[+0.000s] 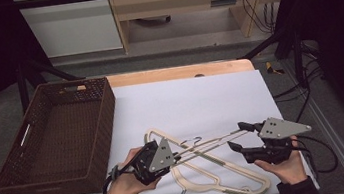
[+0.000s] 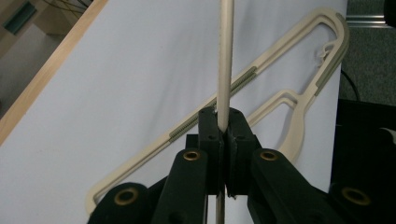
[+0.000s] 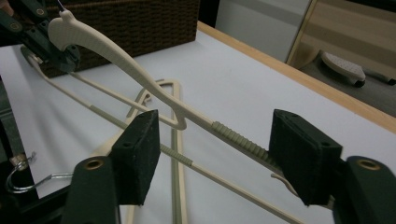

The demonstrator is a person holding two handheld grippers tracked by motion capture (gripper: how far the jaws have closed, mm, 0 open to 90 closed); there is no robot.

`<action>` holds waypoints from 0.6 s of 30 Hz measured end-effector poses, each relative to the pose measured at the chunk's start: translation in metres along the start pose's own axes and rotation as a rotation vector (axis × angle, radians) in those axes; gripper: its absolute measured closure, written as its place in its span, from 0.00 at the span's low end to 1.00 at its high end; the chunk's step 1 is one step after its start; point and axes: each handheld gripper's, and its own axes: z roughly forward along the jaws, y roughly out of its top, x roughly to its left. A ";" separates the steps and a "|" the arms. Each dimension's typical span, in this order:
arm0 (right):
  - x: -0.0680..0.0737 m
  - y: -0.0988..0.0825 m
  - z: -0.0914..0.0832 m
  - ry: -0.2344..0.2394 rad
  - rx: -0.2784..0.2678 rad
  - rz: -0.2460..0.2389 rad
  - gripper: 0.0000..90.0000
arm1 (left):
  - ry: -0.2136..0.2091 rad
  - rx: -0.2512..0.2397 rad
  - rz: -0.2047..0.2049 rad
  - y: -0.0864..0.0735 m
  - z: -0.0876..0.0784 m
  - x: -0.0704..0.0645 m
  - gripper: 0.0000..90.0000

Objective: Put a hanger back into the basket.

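L gripper (image 1: 168, 154) clamped on raised hanger (image 1: 206, 145) | R gripper (image 1: 238, 137) wide, pads off it | 2nd hanger (image 1: 231, 177) flat on table | no legible writing

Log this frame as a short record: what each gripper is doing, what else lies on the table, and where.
left gripper: shut on the raised hanger, near its neck
right gripper: open, jaws on either side of the raised hanger's far end, pads not touching
second hanger: flat on the white sheet, under the raised one
basket: brown wicker, at the left of the table, nothing seen inside
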 end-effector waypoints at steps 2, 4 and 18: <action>0.001 0.000 -0.001 -0.016 -0.004 -0.005 0.32 | 0.020 0.010 -0.031 0.001 -0.004 0.003 0.97; 0.000 0.000 -0.004 -0.021 -0.027 -0.001 0.29 | 0.032 0.018 -0.057 0.000 -0.009 0.008 0.97; -0.007 -0.010 -0.004 -0.082 0.001 0.073 0.19 | 0.098 -0.043 -0.193 0.010 -0.079 0.044 0.97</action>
